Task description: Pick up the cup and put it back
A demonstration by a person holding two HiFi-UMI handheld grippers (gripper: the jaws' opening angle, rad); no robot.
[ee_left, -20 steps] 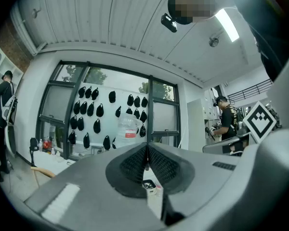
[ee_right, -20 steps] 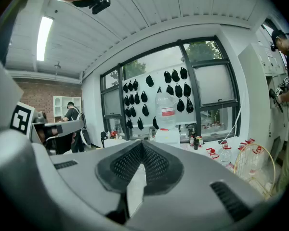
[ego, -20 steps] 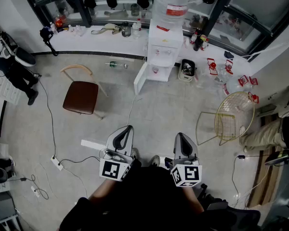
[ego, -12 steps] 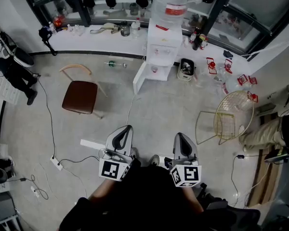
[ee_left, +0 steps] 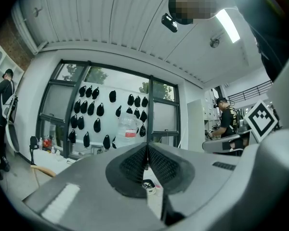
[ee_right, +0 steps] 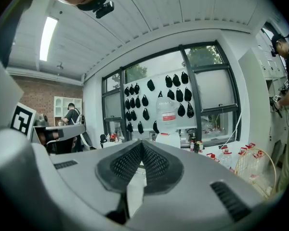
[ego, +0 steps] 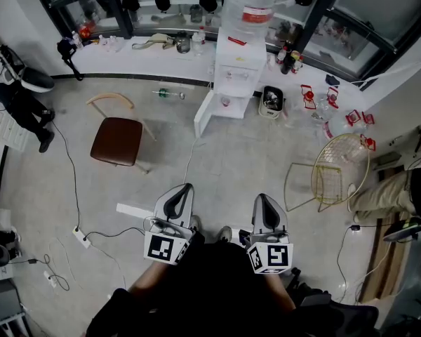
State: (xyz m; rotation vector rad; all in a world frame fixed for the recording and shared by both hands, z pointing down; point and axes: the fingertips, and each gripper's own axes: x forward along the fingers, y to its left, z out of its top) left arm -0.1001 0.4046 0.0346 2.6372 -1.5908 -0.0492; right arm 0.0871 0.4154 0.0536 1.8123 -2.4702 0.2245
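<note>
A white water dispenser [ego: 237, 62] with a big clear bottle [ego: 248, 5] on top stands across the floor by the window ledge. A small cup-like thing [ego: 226, 102] sits in its lower niche; the left gripper view shows a small white cup [ee_left: 148, 186] just below the closed jaws. My left gripper [ego: 184, 188] and right gripper [ego: 261, 199] are held side by side close to my body, pointing level toward the dispenser, far from it. Both are shut with nothing between the pads, as the left gripper view [ee_left: 147, 155] and right gripper view [ee_right: 141, 148] show.
A chair with a brown seat [ego: 118, 141] stands at the left, a gold wire chair [ego: 340, 167] at the right. Cables and a power strip [ego: 82, 237] lie on the floor. A black bin [ego: 272, 100] sits beside the dispenser. People stand at both edges.
</note>
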